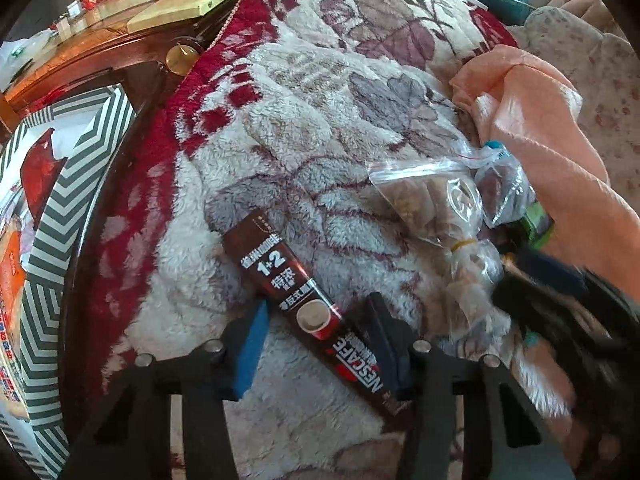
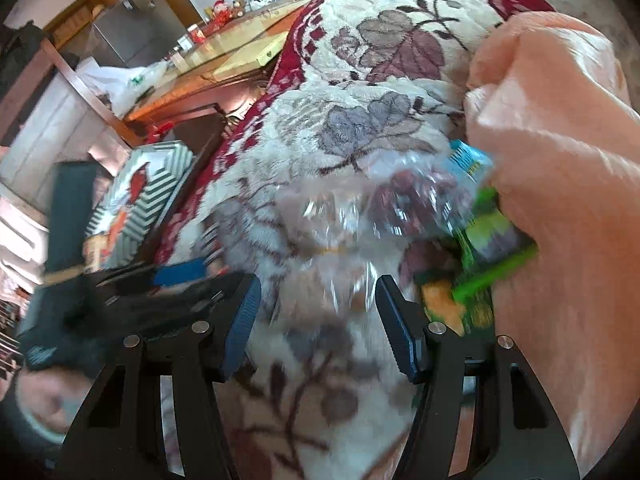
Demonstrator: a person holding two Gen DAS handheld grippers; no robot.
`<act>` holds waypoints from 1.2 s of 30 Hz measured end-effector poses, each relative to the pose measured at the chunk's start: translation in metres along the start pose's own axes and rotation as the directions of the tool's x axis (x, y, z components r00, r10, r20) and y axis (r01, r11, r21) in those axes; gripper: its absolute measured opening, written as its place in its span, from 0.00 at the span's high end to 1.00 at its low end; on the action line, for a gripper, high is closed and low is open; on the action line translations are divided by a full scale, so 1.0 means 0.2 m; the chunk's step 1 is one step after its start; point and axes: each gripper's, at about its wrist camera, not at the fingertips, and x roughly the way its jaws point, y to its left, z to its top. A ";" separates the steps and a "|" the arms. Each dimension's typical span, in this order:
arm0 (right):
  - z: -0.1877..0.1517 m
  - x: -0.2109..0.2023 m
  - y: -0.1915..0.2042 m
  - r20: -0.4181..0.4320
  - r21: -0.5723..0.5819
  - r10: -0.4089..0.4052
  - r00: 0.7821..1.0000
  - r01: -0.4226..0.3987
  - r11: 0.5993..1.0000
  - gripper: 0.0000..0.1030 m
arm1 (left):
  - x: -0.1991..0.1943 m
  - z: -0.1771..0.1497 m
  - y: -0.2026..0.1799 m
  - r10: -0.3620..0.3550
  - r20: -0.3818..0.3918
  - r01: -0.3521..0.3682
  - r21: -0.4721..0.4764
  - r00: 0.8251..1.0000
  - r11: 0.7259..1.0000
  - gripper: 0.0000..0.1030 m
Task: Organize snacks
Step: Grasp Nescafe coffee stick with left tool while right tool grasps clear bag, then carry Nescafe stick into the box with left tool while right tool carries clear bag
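A dark brown Nescafe coffee sachet (image 1: pixel 276 264) lies slantwise on the fluffy flowered blanket (image 1: pixel 320 100). My left gripper (image 1: pixel 318 302) points down over it, jaws on either side of its lower half, with blanket showing between the left pad and the sachet. To the right lie clear plastic bags of snacks (image 1: pixel 440 204), one tied with a yellow band. The right wrist view is blurred: my right gripper (image 2: pixel 318 280) hovers open over the same clear bags (image 2: pixel 360 208). A green snack packet (image 2: pixel 492 240) lies beside them under the peach cloth (image 2: pixel 560 160).
A green-and-white striped box (image 1: pixel 80 152) holding red and orange packets stands to the left, off the blanket's edge. Behind it is a wooden table (image 1: pixel 100 40) with small items. The peach cloth (image 1: pixel 540 120) is heaped at the right.
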 end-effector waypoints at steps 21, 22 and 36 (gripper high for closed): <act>-0.01 0.11 -0.04 -0.004 0.021 0.032 0.999 -0.032 0.999 0.70 | -0.06 -0.15 0.06 -0.070 0.015 0.070 0.013 0.997 0.997 0.90; -0.02 0.10 -0.03 -0.002 0.020 0.035 0.999 -0.035 0.999 0.69 | -0.08 -0.16 0.08 -0.078 0.018 0.078 0.008 0.997 0.997 0.90; -0.09 -0.01 0.21 0.018 -0.065 0.069 0.997 -0.068 0.996 0.70 | -0.31 -0.18 0.20 -0.030 0.105 0.028 0.019 0.994 0.999 0.90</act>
